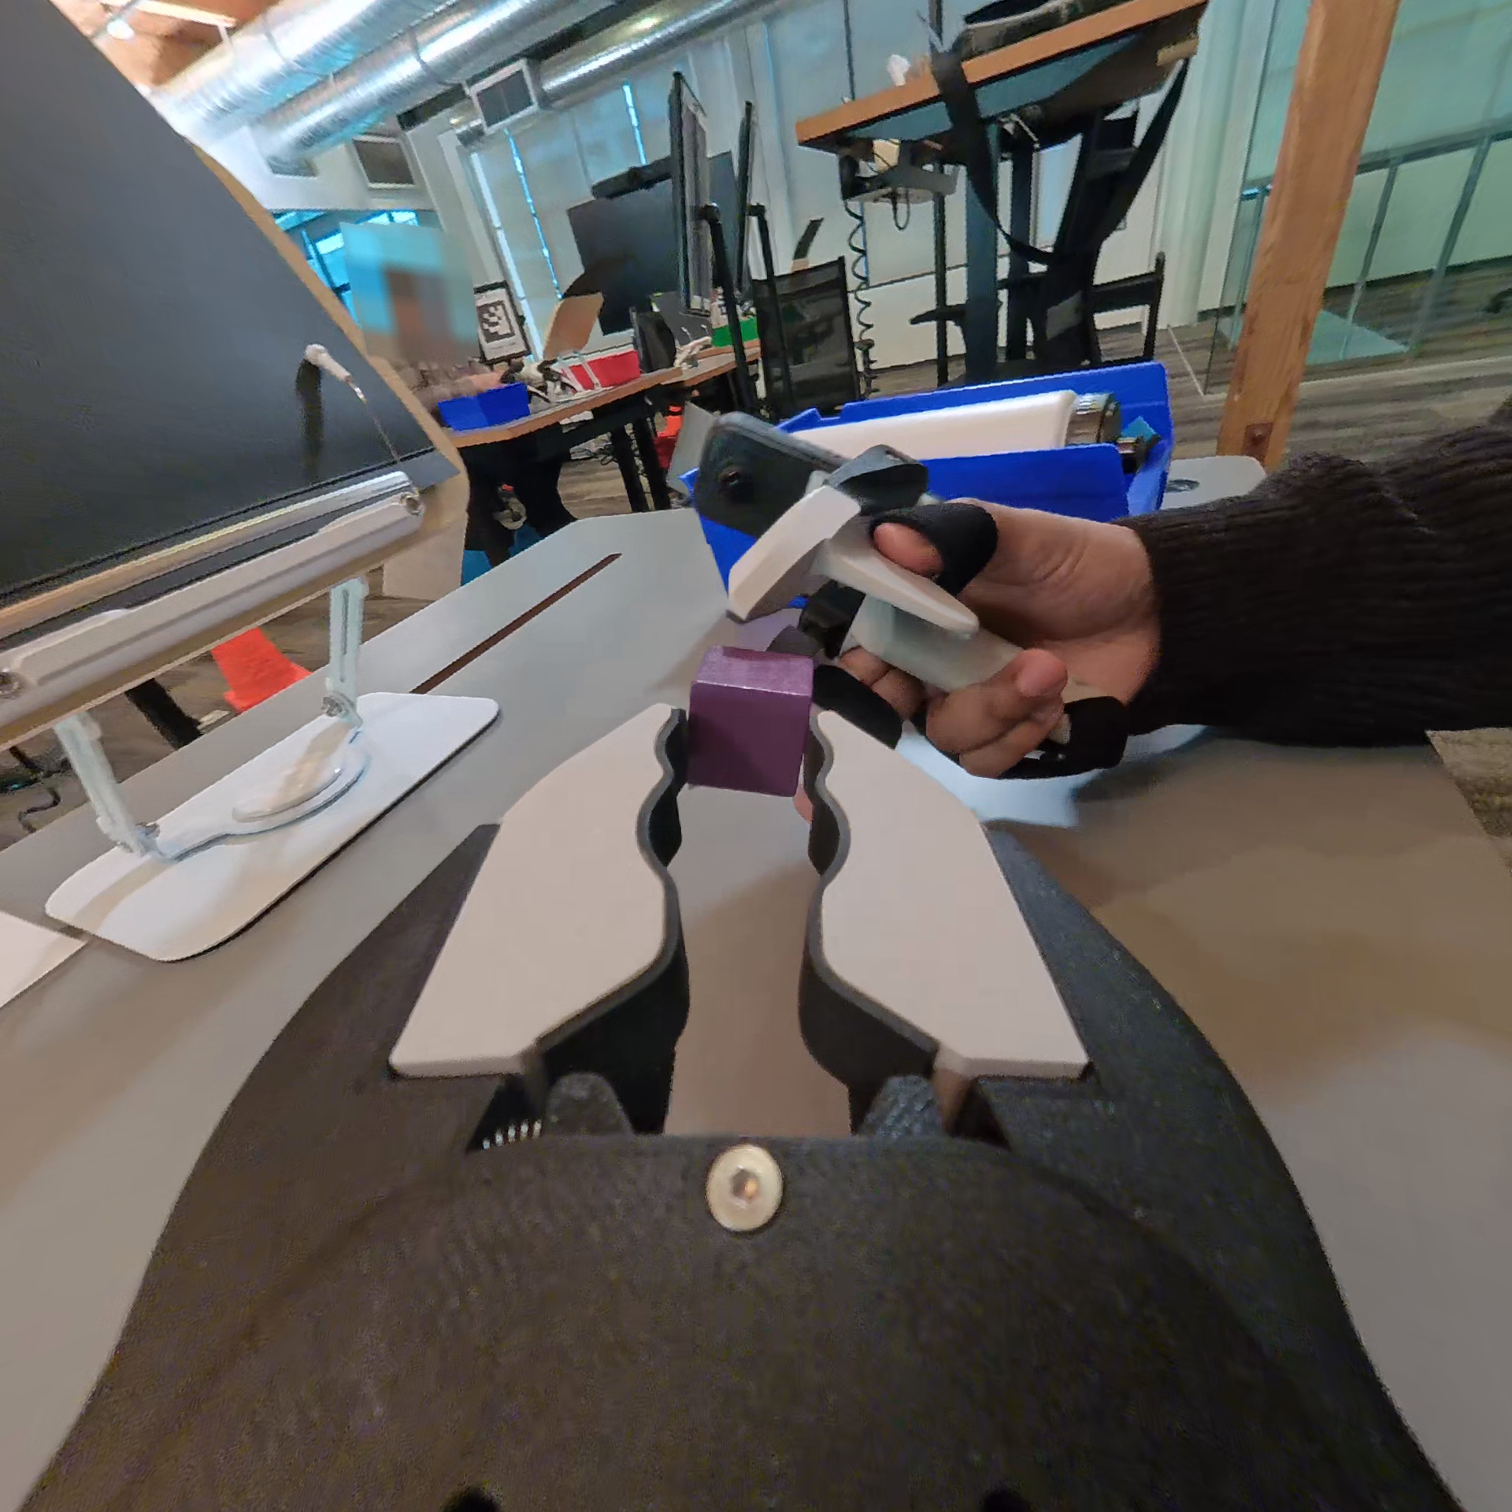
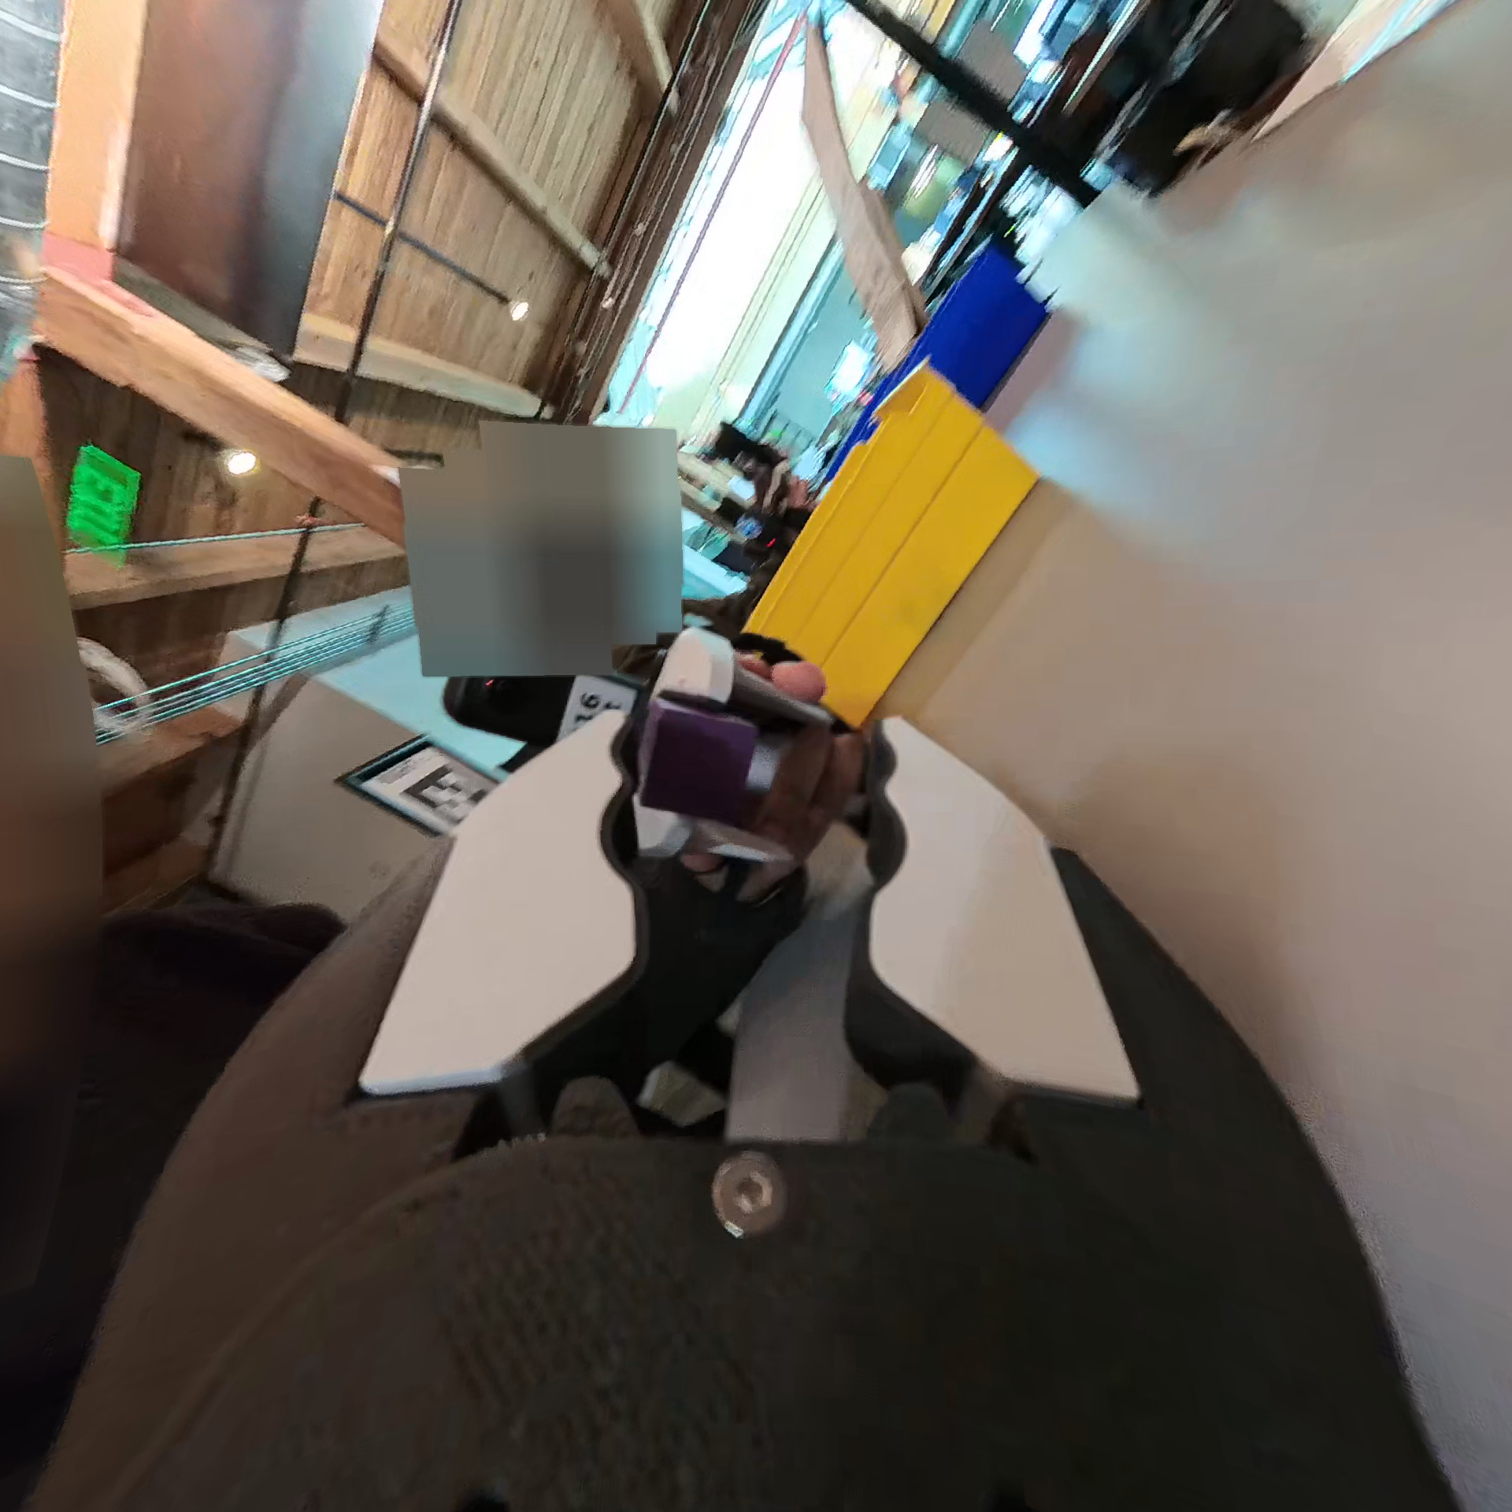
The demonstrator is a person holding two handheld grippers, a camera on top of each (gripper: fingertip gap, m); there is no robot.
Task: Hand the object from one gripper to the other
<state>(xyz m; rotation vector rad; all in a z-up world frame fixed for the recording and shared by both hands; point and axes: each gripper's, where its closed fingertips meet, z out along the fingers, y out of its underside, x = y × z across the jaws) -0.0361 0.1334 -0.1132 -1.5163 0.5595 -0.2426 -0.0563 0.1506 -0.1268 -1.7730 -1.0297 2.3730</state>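
So far, the purple block [image 1: 749, 740] is held tight in the left gripper [image 1: 744, 757], while the right gripper [image 2: 749, 785], fingers wide apart, is brought around it, so the handover is not yet done.

green sign [image 2: 102, 503], writing blurred, unreadable

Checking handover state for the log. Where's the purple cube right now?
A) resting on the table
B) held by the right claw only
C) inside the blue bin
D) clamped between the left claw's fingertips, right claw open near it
D: in the left wrist view the purple cube sits pinched at the left claw tips, off the table; the right claw is spread wide, its fingers not closed on it.
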